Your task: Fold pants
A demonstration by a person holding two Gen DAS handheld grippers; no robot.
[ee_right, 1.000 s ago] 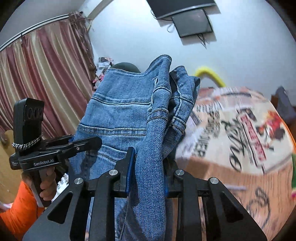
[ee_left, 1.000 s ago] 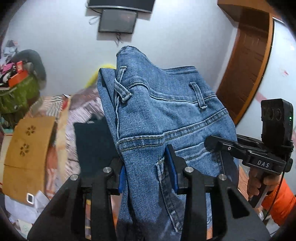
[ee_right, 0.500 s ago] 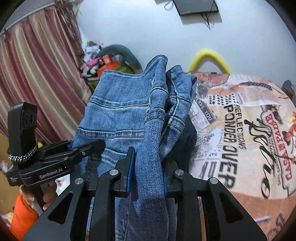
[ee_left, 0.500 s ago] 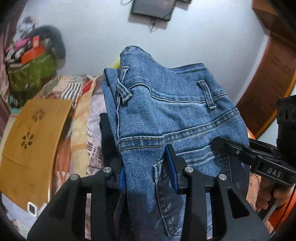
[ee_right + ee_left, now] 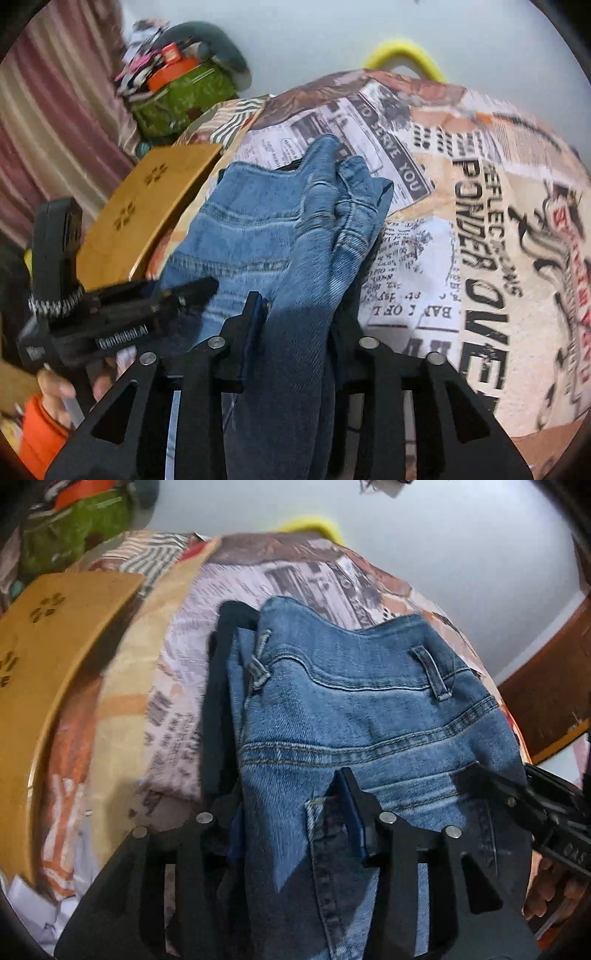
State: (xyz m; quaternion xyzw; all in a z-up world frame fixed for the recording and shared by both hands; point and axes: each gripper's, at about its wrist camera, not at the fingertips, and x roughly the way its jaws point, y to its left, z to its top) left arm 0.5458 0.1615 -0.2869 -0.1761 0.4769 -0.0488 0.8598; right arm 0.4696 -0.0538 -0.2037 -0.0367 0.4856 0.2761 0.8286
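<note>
Folded blue jeans (image 5: 351, 709) lie waistband-first on the printed bed cover (image 5: 177, 686), on top of a dark garment (image 5: 221, 701). My left gripper (image 5: 293, 808) straddles their near left part. Its jaws are opening and the denim sits loosely between them. In the right wrist view the jeans (image 5: 266, 221) run between the fingers of my right gripper (image 5: 301, 321), whose jaws are also opening. A dark gap shows beside its right finger. Each view shows the other gripper beside the denim: the right gripper (image 5: 546, 812) and the left gripper (image 5: 110, 317), both hand-held.
A wooden board (image 5: 147, 206) with cut-out flowers lies at the bed's left side. Beyond it are a green bag (image 5: 184, 96) with clutter and a striped curtain (image 5: 48, 122). A yellow curved thing (image 5: 402, 51) sticks up behind the bed. A brown door frame (image 5: 546, 686) stands at the right.
Both grippers have come down and forward with the jeans, which hung in the air and now rest on the bed. Both pairs of fingers stand wider apart.
</note>
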